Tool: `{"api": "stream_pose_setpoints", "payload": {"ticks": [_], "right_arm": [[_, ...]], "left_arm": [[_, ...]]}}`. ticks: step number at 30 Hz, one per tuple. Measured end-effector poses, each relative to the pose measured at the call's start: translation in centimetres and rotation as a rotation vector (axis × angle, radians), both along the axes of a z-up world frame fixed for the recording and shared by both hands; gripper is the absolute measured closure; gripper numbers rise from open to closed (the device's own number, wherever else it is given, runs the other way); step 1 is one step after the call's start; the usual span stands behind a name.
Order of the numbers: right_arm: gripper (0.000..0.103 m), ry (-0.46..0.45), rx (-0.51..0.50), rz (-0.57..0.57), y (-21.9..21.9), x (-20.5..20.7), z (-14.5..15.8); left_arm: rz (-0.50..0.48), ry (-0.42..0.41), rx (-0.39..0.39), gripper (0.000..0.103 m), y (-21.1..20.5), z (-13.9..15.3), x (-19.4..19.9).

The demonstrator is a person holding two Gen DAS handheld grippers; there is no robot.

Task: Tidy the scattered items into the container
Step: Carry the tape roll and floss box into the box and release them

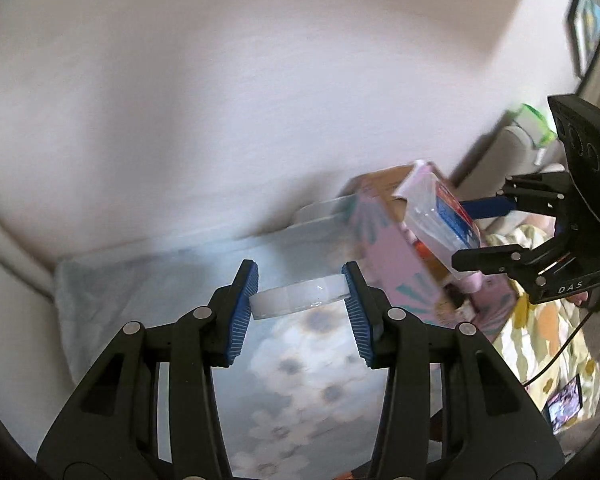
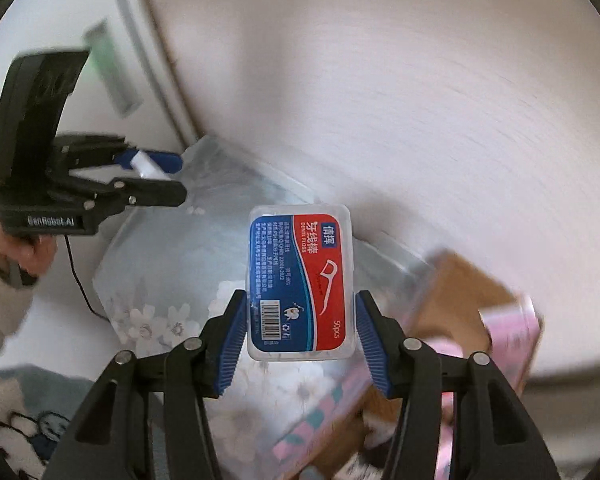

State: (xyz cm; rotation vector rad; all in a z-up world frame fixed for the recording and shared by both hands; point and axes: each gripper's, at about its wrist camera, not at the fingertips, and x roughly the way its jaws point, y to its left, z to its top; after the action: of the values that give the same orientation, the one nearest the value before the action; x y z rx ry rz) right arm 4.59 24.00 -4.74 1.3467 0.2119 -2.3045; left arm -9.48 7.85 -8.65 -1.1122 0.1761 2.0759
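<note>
Your left gripper [image 1: 300, 298] is pinching a flat, translucent white disc [image 1: 298, 298], maybe a tape roll; jaws closed on its rim, ribbed blue pads [image 1: 244, 308] gripping either side. You are holding it in the air over the pale blue, flower-printed cloth [image 1: 300, 368], which is looking soft and blurred.

Your right gripper [image 2: 300, 328] is holding a clear, rounded-corner plastic box of dental floss picks [image 2: 302, 280] with a glossy red-and-blue label; jaws closed on its lower end, the box standing up between the fingers. In the left wrist view the same box [image 1: 440, 216] is hanging tilted over the pink, flower-patterned cardboard container [image 1: 388, 248], whose brown inside is showing.

The container is sitting at the right edge of the blue cloth, flaps open [image 2: 468, 292]; small items inside are too blurred to name. A white lidded dish-like shape [image 1: 324, 208] is lying just behind it against the wall.

A plain pale wall [image 1: 220, 100] is closing off the far side. Yellow-patterned fabric [image 1: 540, 332] and a trailing black cable [image 1: 560, 356] are lying to the right. Open cloth is stretching between the two grippers.
</note>
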Motion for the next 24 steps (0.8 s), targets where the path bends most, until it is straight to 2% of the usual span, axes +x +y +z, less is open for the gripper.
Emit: {"api": "stream_pose_setpoints", "payload": {"ticks": [3,7,9,12,15,19,23,24], "right_arm": [[0.053,0.019,-0.009,-0.086,4.3,1.7,1.8],[0.053,0.032,0.002,-0.185,8.7,4.5,1.9],[0.053,0.024,0.007,-0.225,9.7,5.3,1.0],[0.053,-0.007,0.006,-0.291,12.4,6.9,-0.6],[0.053,-0.041,-0.016,-0.325,15.7,7.7,-2.0],[0.053,-0.082,-0.046,-0.34,16.2,8.3,-4.2],[0.053,-0.106,-0.066,-0.336,16.7,8.4,-6.0],[0.053,-0.109,-0.072,-0.335,16.8,8.3,-6.3]], "left_arm": [[-0.058,0.011,0.019,0.062,3.4,1.2,1.0],[-0.137,0.032,0.012,0.062,8.2,0.7,2.2],[-0.169,0.027,0.002,0.062,11.2,-0.2,2.6],[-0.196,-0.005,-0.014,0.062,14.0,0.2,3.6],[-0.217,-0.019,-0.042,0.062,17.2,-1.4,4.8],[-0.233,-0.033,-0.092,0.062,22.1,-4.6,5.5],[-0.228,-0.036,-0.115,0.062,23.6,-6.1,5.8],[-0.223,-0.035,-0.115,0.06,23.9,-6.2,5.9]]}}
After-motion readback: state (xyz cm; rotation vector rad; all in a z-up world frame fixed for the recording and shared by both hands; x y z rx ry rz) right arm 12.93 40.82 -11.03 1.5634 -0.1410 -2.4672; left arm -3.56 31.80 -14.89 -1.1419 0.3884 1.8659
